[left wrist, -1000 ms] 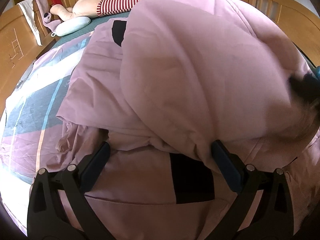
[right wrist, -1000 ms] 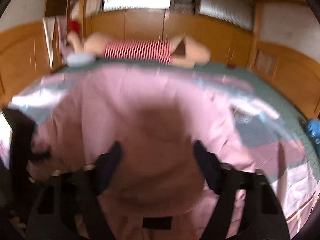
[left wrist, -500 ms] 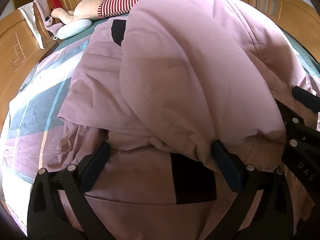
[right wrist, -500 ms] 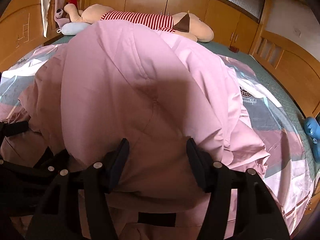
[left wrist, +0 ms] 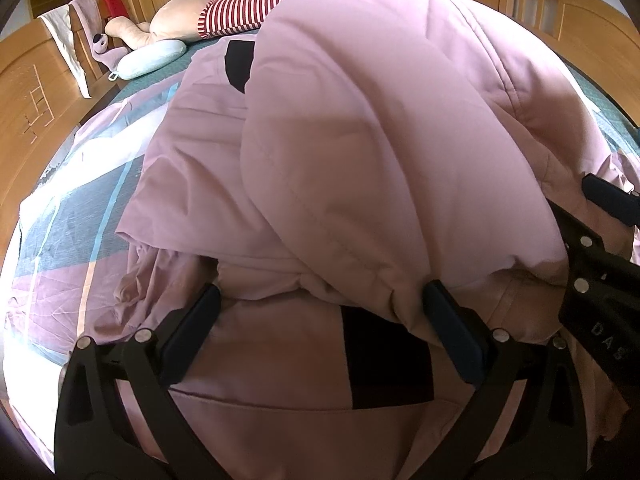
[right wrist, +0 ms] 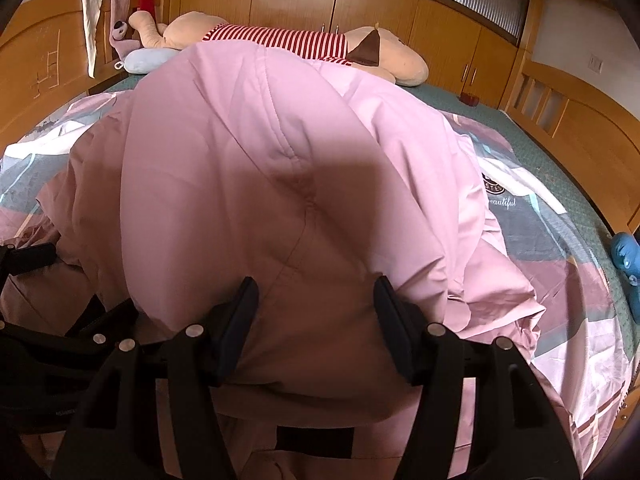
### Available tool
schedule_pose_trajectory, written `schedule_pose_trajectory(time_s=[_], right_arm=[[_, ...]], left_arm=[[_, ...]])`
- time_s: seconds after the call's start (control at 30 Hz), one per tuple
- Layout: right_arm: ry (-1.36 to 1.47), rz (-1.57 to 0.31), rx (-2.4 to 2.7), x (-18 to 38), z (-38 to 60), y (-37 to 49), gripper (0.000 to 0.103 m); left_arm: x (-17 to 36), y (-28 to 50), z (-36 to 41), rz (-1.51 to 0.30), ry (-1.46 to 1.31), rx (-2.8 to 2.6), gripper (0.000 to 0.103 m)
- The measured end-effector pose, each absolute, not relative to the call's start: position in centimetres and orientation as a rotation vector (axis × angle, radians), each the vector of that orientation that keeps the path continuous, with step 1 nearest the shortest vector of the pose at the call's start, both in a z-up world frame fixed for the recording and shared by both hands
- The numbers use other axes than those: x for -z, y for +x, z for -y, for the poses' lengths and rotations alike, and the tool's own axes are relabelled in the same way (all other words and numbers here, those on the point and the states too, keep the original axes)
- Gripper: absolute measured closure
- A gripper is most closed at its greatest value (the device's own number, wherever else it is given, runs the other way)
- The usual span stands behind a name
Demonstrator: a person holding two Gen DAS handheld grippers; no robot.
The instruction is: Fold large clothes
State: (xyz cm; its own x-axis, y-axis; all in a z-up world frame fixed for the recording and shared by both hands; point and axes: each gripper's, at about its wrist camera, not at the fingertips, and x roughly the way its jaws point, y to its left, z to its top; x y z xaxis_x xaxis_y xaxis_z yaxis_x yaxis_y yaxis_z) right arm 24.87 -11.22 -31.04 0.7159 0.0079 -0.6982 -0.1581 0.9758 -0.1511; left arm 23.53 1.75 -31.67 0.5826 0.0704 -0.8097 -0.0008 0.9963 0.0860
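A large pink padded jacket [left wrist: 360, 152] with black patches lies in a bulky fold on the bed; it also fills the right wrist view [right wrist: 248, 184]. My left gripper [left wrist: 320, 312] is open, its fingers spread over the jacket's near edge, with the folded flap touching the right finger. My right gripper [right wrist: 316, 304] is open, its fingers on either side of a bulge of the folded flap. The right gripper shows at the right edge of the left wrist view [left wrist: 600, 272]; the left gripper shows at the left edge of the right wrist view [right wrist: 32, 320].
The bed has a patterned pink, grey and white sheet [left wrist: 68, 216]. A big plush toy in a red striped shirt [right wrist: 288, 40] and a pale blue pillow [left wrist: 148, 60] lie at the far side. Wooden headboard [left wrist: 24, 112] and cabinets [right wrist: 360, 12] surround the bed. A blue object [right wrist: 626, 256] lies at right.
The right gripper swung down from a blurred, higher position onto the jacket and came in beside the left gripper. Its fingers have narrowed slightly. The left gripper has barely moved.
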Motion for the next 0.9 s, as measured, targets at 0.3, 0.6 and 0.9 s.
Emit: schedule_pose_trajectory(time_s=[0.3, 0.6, 0.9], right_arm=[[-0.221, -0.749, -0.084, 31.3, 10.9, 24.6, 0.040], [-0.227, -0.726, -0.084, 31.3, 10.8, 24.4, 0.038], [-0.127, -0.483, -0.061, 27.2, 12.3, 21.0, 0.018]], left_arm=[[31.7, 23.3, -1.9, -0.941, 0.081, -0.043, 0.002], [31.8, 22.9, -1.9, -0.924, 0.080, -0.047, 0.002], [28.9, 21.1, -2.6, -0.868, 0.085, -0.096, 0.002]])
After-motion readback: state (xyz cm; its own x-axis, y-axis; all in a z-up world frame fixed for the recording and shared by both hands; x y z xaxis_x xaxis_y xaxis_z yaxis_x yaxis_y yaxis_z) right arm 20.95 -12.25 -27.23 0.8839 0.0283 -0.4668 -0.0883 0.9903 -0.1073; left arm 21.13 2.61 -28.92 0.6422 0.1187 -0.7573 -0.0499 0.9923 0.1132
